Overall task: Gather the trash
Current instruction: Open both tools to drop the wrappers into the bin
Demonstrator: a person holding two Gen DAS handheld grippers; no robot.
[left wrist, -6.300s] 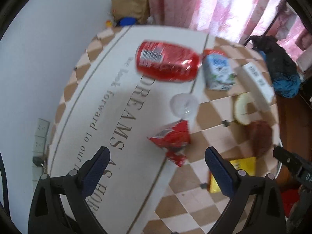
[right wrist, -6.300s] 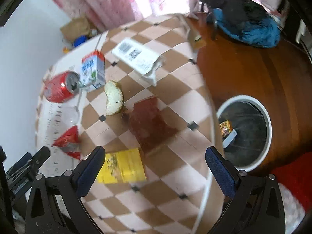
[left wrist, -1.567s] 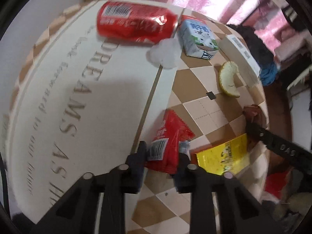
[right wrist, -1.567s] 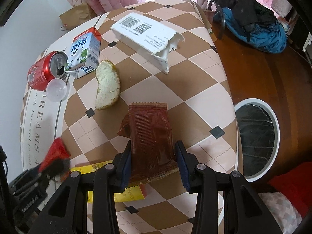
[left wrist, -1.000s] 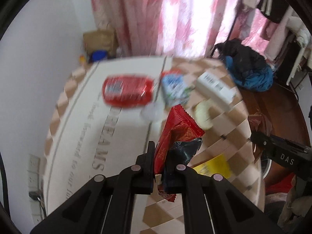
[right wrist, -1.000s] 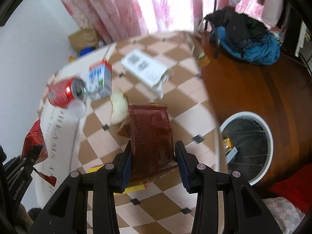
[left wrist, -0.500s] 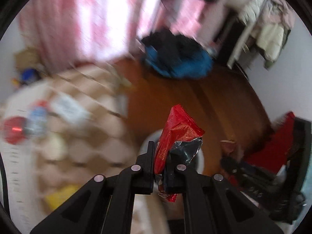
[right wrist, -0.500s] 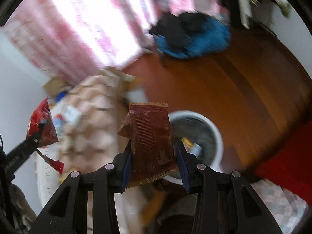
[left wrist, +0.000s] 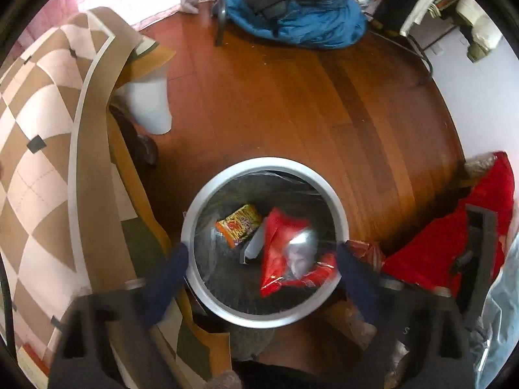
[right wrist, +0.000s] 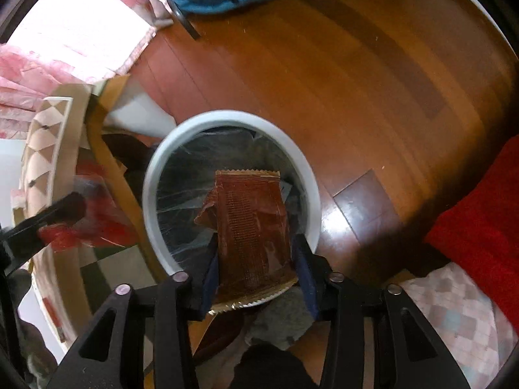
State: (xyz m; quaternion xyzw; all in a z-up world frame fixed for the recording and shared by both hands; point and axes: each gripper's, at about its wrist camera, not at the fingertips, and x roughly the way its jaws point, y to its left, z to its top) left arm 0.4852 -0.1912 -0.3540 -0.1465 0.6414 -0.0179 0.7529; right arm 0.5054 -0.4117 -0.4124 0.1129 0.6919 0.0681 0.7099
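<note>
Polished reddish-brown floorboards fill both wrist views, and both tools point steeply down over a round white-rimmed bin lined with clear plastic. Nearest in the left view, the left tool has just been opening: its blue-padded fingers stand far apart on either side of the bin's rim with nothing pressed between them, and the red snack wrapper (blurred, silver inside showing) is free of the pads inside the bin's mouth. Beside it in the bin lie an orange snack packet and a small white piece whose kind I cannot tell. In the right view, the right tool has also just been opening; the brown foil wrapper stands upright between its fingers above the bin, the left pad looking touching and the right pad just beside it, so I cannot tell whether it is gripped or let go. To the left, the checkered cloth of the desk hangs over the edge next to the bin. A red fabric lies at the right. Farther off, a blue and black heap of clothing rests on the floor by the pink curtain.
</note>
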